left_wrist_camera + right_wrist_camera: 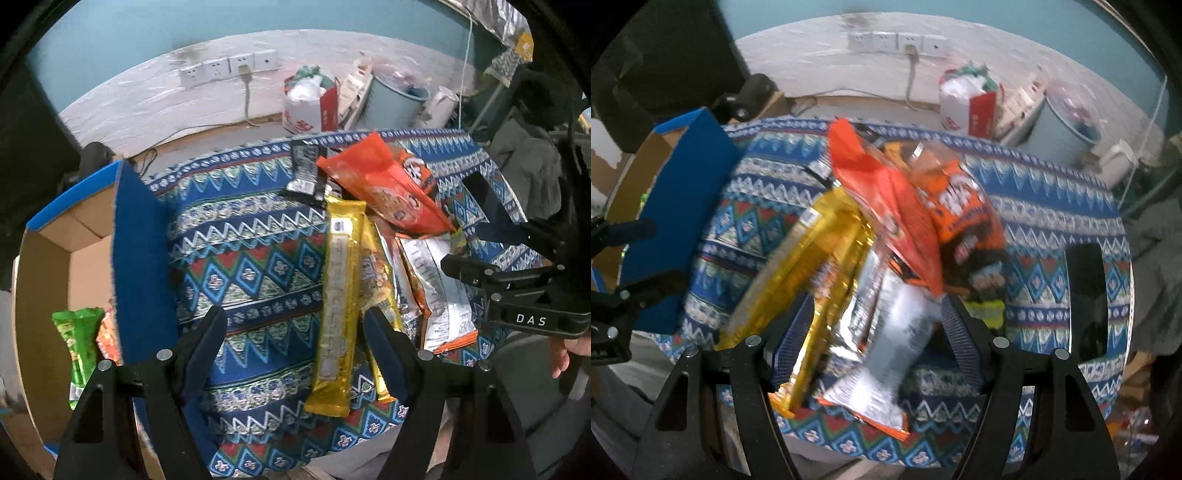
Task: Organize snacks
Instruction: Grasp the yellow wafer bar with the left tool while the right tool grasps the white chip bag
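Observation:
A pile of snack packets lies on a patterned cloth-covered table (251, 236): a long yellow bar packet (338, 306), a red-orange packet (384, 184), a silver packet with orange edges (439, 291) and a dark silver bar (304, 170). My left gripper (295, 325) is open, its jaws apart just left of the yellow packet, empty. My right gripper (875, 321) is open above the silver packet (894, 347), with the yellow packet (812, 258) by its left finger. It also shows in the left wrist view (476, 229). A cardboard box with blue flaps (88, 258) holds a green packet (79, 343).
The box stands at the table's left edge, its blue flap (142, 258) upright beside the cloth. A black phone-like slab (1086, 273) lies at the table's right. Behind, by the wall, stand a white-red bag (308, 103), a pale blue bin (397, 99) and wall sockets (229, 66).

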Motion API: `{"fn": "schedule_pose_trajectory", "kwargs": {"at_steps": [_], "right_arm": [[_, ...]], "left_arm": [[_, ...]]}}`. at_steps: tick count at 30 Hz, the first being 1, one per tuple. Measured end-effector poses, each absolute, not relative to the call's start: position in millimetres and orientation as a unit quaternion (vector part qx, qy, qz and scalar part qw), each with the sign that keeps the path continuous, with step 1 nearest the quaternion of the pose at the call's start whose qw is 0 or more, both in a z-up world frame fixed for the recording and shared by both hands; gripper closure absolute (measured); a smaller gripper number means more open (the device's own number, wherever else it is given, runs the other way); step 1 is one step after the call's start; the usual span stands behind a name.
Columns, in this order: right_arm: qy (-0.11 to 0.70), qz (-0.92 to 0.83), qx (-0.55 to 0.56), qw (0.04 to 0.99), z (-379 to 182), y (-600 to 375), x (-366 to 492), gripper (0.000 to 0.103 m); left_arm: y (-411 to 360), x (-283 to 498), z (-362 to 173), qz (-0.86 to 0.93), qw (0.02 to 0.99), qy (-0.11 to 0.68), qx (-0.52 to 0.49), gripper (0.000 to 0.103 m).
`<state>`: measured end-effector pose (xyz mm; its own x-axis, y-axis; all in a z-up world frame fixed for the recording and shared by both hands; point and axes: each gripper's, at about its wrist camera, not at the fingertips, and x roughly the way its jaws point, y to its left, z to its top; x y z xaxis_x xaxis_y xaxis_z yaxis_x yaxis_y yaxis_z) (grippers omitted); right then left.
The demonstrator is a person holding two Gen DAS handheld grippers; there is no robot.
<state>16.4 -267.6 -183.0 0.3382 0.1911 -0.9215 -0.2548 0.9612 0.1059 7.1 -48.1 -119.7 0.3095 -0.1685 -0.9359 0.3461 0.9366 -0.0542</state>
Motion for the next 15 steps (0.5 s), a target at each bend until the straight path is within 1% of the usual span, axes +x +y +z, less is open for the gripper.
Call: {"fn": "schedule_pose_trajectory", "kwargs": {"at_steps": [3, 6, 14, 15], "right_arm": [[0.571, 0.125, -0.014, 0.811, -197.5, -276.4, 14.0, 0.031], [0.591, 0.117, -0.005, 0.798, -217.2, -278.7, 13.1, 0.031], [0.62, 0.109, -0.022, 0.777, -253.7, -276.2, 12.1, 0.032], [0.621, 0.111, -0.02, 0.775, -256.4, -276.9, 12.7, 0.034]], "left_arm": [[-55.3, 9.5, -132.9, -0.161, 0.801, 0.57, 0.091, 0.025], [-60.5, 16.0, -147.8, -0.165, 0.787, 0.589, 0.081, 0.025], [-75.5, 24.8, -174.6, -0.173, 0.764, 0.618, 0.064, 0.025], [-77.6, 25.8, -177.0, -0.174, 0.762, 0.621, 0.063, 0.025]]}}
